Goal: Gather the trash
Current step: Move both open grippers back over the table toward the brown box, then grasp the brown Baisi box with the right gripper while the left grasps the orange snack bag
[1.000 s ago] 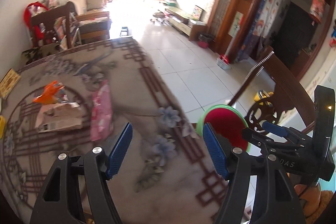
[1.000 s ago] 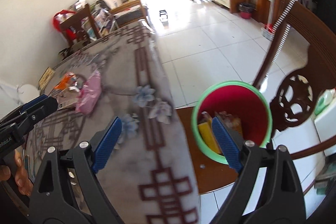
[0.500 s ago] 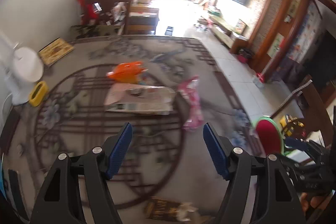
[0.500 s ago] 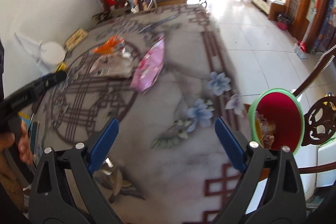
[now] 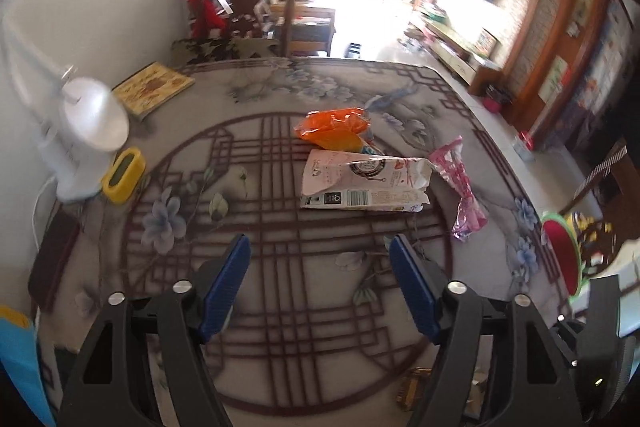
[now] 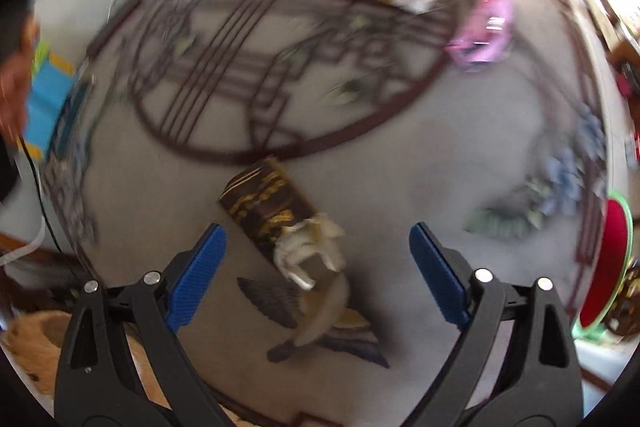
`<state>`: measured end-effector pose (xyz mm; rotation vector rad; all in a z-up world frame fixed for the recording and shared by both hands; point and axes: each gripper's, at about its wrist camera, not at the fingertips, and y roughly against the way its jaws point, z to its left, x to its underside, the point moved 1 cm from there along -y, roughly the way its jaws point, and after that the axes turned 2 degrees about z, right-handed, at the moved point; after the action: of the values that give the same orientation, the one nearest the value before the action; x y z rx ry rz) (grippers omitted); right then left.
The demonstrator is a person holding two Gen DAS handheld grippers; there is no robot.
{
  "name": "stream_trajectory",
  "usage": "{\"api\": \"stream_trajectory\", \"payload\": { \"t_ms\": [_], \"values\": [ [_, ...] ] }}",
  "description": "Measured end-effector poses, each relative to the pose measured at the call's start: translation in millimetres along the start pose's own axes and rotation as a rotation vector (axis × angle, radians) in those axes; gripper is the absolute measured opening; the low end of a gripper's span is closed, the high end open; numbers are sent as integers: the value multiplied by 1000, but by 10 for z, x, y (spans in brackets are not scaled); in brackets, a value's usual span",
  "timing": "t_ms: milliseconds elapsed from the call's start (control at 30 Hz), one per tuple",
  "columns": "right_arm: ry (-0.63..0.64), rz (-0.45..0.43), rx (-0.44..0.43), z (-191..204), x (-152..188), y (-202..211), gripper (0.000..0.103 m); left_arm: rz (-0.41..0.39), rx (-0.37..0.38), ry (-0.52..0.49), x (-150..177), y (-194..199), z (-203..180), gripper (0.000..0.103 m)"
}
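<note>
Jaws of both grippers gape empty, the left gripper (image 5: 318,285) having just widened, now over the table (image 5: 280,367) instead of the bin (image 5: 560,255).

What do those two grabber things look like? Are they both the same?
Yes, they match. The left gripper has two black plastic arms with triangular cut-outs and round silver screws, and each finger ends in a ribbed blue pad. The right gripper is built the same way: black arms, silver screws, ribbed blue pads. No sleeve shows clearly in either wrist view.
</note>
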<state>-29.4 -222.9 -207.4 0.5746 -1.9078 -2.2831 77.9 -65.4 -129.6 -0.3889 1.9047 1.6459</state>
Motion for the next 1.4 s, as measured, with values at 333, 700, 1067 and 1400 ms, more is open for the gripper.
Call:
{"api": "stream_trajectory", "payload": {
  "t_ms": [333, 700, 1067, 1400],
  "values": [
    [14, 59, -28, 144, -29, -230, 51, -59, 36, -382, -733, -420, -185, 81],
    [-160, -9, -62, -154, -82, -28, 27, 160, 107, -77, -1399, -1720, -6, 81],
    [-180, -60, -42, -182, -262, 52, 68, 217, 124, -44, -1377, -2313, -134, 59],
    [-199, -44, -28, -274, -338, -18, 68, 7, 117, -14, -1433, -1603, 88, 44]
  ]
}}
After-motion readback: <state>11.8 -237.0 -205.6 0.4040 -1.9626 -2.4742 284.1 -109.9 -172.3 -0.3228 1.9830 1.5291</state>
